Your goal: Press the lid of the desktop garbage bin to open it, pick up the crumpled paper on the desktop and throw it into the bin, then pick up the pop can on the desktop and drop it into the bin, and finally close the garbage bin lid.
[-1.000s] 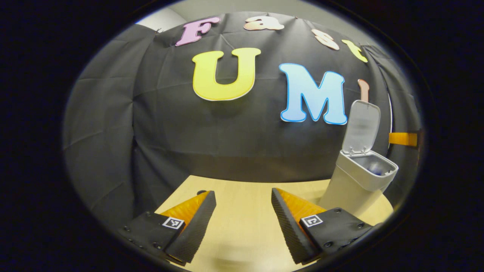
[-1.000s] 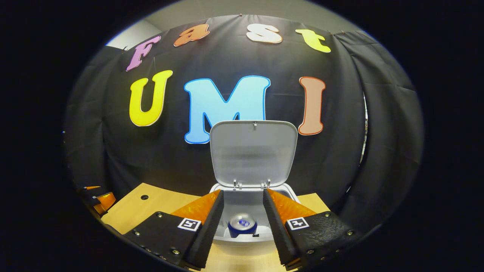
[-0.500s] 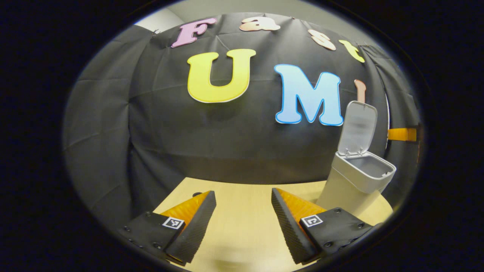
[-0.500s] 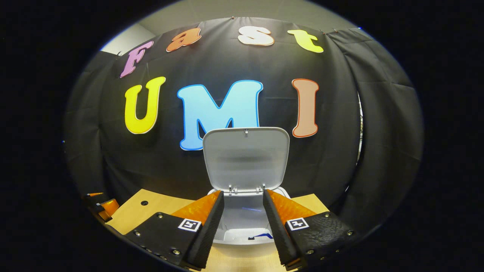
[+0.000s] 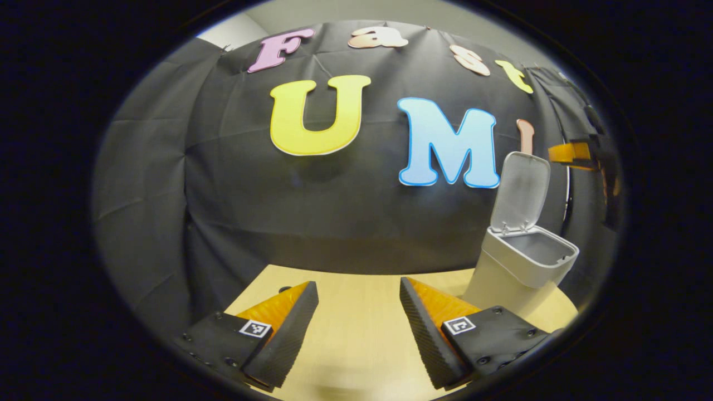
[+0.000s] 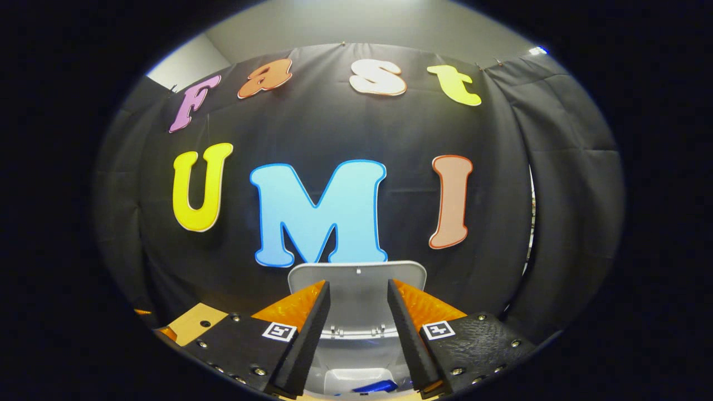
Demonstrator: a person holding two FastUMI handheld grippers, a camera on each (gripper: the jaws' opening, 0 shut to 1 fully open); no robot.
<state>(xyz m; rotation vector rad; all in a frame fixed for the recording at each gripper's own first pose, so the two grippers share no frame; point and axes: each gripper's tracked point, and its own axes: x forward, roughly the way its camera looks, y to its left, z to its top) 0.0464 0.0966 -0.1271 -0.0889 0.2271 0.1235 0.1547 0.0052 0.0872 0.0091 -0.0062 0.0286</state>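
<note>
**Can dropped, lid to close**

Right gripper [image 6: 356, 334] spread and empty, raised just above the bin's [image 5: 515, 273] opening, facing the upright lid [image 6: 356, 289]. Left gripper [image 5: 356, 328] likewise spread, holding nothing, low over the table [image 5: 356, 340], bin off to its right. Pop can [image 6: 374, 386] lying inside, blue glimpsed at the bottom. Best done by reaching over the lid's top edge, pushing forward and down evenly until latched, without knocking the bin.

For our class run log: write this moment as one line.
bin: lid up | can: inside | right gripper: open above bin | left gripper: open | next: close lid
</note>
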